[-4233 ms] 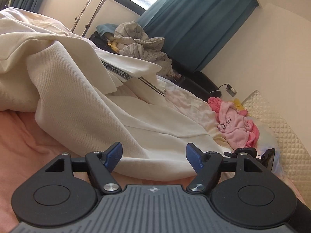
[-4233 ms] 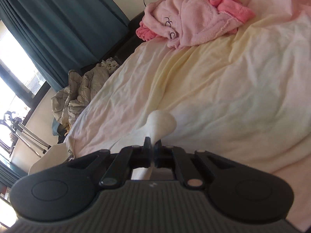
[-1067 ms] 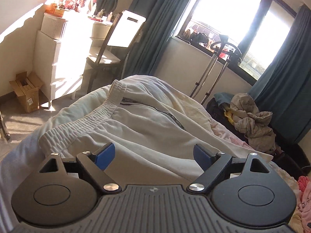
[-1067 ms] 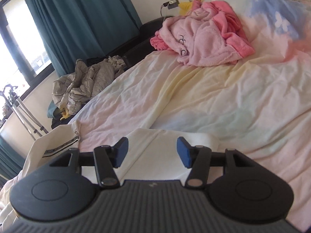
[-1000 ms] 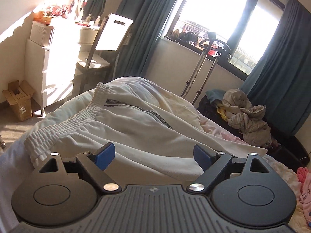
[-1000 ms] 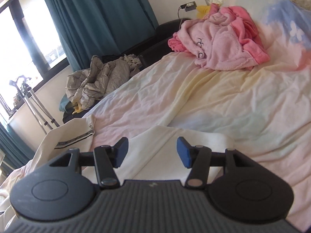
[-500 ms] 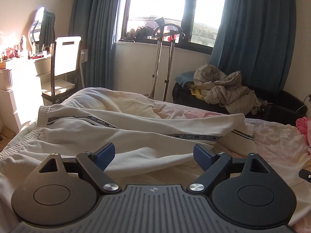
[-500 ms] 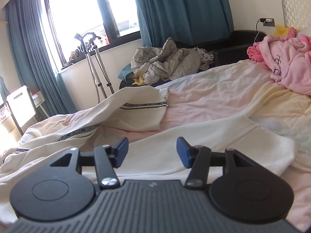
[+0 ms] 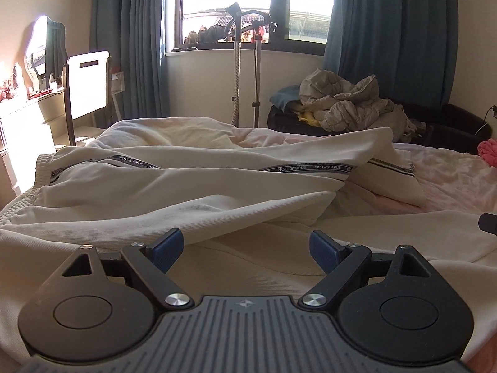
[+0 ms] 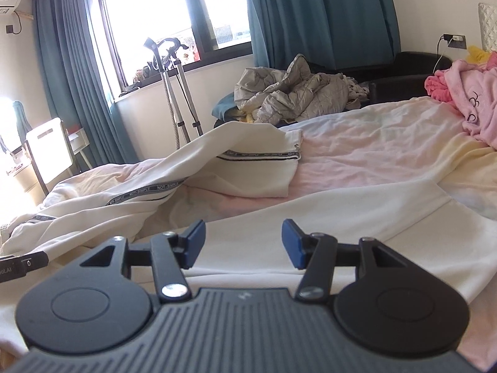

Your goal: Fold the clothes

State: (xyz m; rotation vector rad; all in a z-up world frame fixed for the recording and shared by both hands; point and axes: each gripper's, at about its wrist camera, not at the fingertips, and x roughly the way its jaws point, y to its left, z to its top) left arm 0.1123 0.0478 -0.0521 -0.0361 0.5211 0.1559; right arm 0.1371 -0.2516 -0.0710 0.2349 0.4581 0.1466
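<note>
Cream-white trousers (image 9: 192, 186) with a black "NOT-SIMPLE" side stripe lie spread and rumpled across the bed. One leg crosses over the other. In the right wrist view the trousers (image 10: 357, 217) run from the left to the near right, with a far leg end by the stripe (image 10: 264, 155). My left gripper (image 9: 245, 248) is open and empty, low over the near leg. My right gripper (image 10: 242, 242) is open and empty, just above the near trouser leg.
The bed has a pale pink and yellow sheet (image 10: 372, 143). A pink robe (image 10: 466, 99) lies at the far right. A grey quilted heap (image 10: 289, 96) sits beyond the bed. A garment steamer stand (image 9: 239, 62), a chair (image 9: 87, 84) and a dresser stand by the window.
My right gripper has opened and let go of the trouser leg end, which now lies flat on the bed. Both cameras have swung to level and face the window; the left gripper stays open.
</note>
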